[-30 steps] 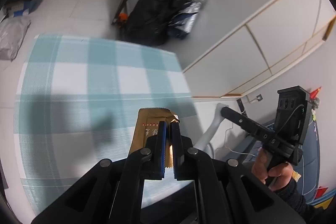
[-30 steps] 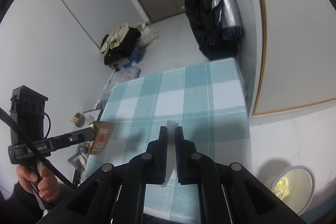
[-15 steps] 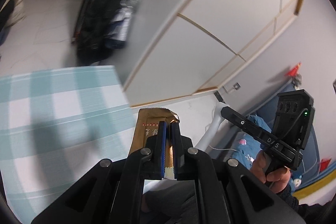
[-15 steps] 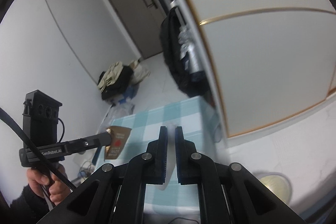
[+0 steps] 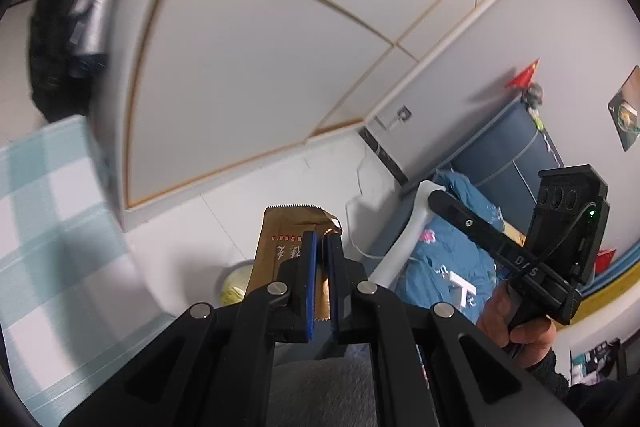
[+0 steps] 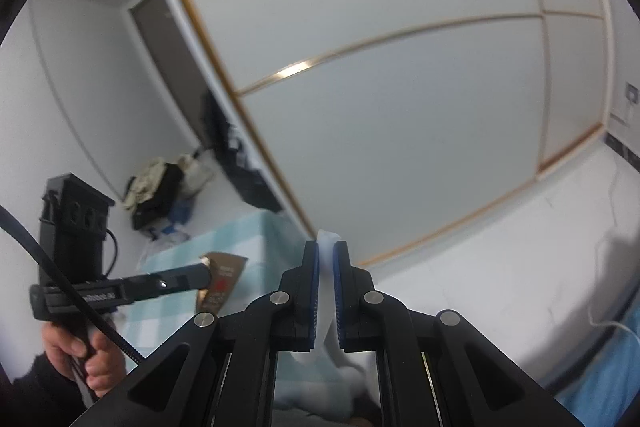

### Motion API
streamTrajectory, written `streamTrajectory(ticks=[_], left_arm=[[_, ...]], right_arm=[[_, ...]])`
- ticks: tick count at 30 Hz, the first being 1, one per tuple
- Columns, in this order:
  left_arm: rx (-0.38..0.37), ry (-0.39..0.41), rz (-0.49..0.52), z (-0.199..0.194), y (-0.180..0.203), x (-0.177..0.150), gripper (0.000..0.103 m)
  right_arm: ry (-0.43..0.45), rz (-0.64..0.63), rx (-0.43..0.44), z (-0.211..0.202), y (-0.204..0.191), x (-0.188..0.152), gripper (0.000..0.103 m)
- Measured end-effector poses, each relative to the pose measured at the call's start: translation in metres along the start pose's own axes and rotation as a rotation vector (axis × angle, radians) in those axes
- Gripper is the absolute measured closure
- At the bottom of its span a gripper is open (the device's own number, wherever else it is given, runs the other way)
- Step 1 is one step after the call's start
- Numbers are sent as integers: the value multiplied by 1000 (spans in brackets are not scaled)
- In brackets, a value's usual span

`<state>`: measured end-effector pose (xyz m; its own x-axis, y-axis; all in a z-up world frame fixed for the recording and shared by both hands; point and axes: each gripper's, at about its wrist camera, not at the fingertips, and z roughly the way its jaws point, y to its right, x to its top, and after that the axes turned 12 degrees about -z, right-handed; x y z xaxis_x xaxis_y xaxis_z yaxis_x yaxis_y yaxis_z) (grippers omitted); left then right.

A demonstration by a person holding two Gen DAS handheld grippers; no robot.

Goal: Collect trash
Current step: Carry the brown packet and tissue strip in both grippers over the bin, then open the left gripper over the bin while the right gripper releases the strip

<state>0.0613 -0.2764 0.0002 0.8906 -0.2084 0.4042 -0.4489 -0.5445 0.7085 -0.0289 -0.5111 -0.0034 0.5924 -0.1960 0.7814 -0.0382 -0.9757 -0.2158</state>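
One view only: bin point(image 5: 233, 286) behind wrapper point(image 5: 280, 247).

Bg only: white wardrobe panels w/ gold trim point(image 5: 256, 75). Teal-check tablecloth point(image 5: 44, 227) at left edge, blurred. Dark bag point(image 5: 52, 39) beside wardrobe. Blue bedding point(image 5: 452, 251) lower right; blue headboard point(image 5: 504, 155) behind it. Clothes pile point(image 6: 156, 183) on floor, prob. jackets. Brown door point(image 6: 160, 39).

— What's on the floor point(image 5: 248, 187)?
— A round bin point(image 5: 234, 281) lined with something yellow-green, beside the table in the blue checked cloth point(image 5: 44, 227).
— And farther off?
— Piled clothes and bags point(image 6: 160, 183) on the floor by the wall.
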Motion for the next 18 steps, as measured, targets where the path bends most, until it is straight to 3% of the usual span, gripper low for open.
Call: streamTrajectory(ticks=[8,14,18], left_arm=[[-4,-164,2,74,-6,-5,102],[-26,-300,-21,121,-25,-16,102],[1,-365,-42,145,-40,-19,102]], right_arm=[[-122,110,-72,40,57,-51,97],[-222,174,-75,84,81,-95,96],[-291,211,-67,99,98,-128,96]])
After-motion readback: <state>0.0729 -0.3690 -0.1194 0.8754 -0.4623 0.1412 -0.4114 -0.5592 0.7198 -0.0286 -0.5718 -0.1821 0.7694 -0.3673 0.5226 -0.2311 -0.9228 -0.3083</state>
